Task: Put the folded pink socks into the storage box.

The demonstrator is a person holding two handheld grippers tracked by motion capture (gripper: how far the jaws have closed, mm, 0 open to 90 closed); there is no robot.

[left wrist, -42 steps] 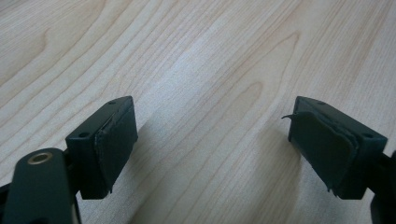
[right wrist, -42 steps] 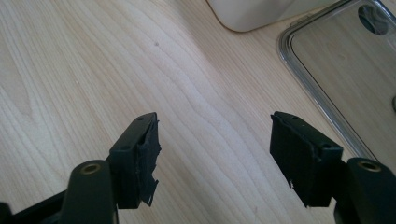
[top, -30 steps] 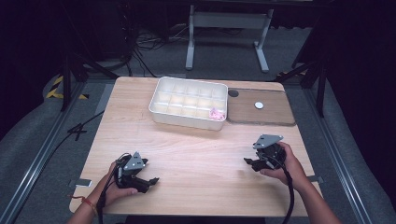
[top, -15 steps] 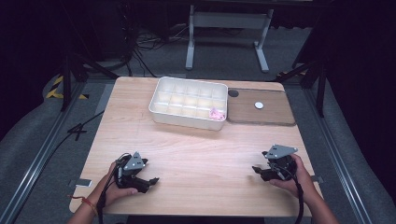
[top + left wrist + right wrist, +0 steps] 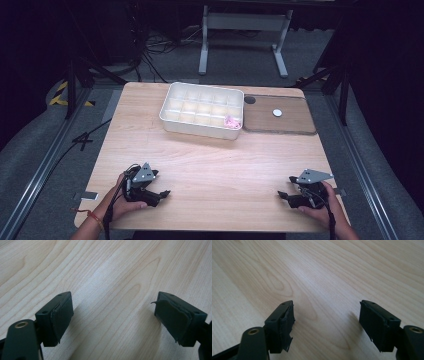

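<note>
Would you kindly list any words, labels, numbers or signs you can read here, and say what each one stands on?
None: no readable text on the white compartment tray, the wooden table, the left gripper or the right gripper.

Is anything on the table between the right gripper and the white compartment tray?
Nothing visible is. In the high view only bare wooden table lies between the right gripper and the white compartment tray. The right gripper view shows bare wood between its open jaws, which have just been opening.
</note>
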